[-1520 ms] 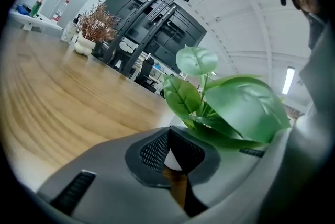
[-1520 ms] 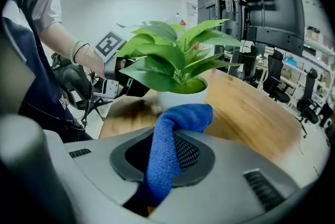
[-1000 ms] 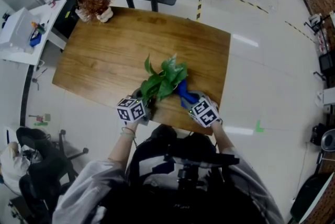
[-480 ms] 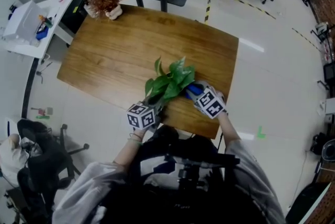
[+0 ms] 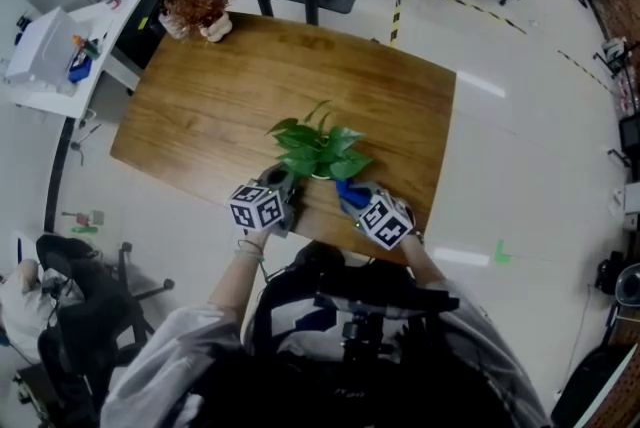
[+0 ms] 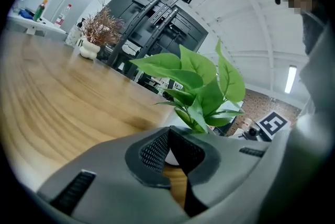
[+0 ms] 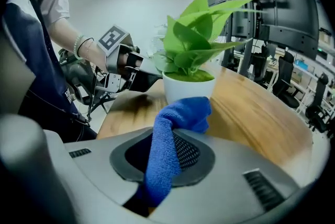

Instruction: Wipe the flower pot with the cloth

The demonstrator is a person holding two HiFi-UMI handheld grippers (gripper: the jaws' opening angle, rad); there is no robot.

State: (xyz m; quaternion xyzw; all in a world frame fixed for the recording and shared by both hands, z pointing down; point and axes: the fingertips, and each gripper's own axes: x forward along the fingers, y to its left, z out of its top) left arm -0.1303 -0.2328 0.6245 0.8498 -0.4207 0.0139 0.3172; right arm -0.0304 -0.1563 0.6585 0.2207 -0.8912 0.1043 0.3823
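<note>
My right tool [image 7: 166, 136] is clamped on the blue cloth [image 7: 180, 115]. The cloth's bunched end sits just ahead of the tips, against or just short of the white flower pot [image 7: 188, 88]; I cannot tell which. My left tool [image 6: 168, 131] has its jaws together on nothing, with the pot right beyond its tips. So nothing steadies the pot. I judge a firm wipe could slide or tip it, and it stands near my edge of the desk [image 7: 256, 113]. From above, the leaves [image 5: 318, 148] hide the pot, and my tools' own bodies cover its base.
</note>
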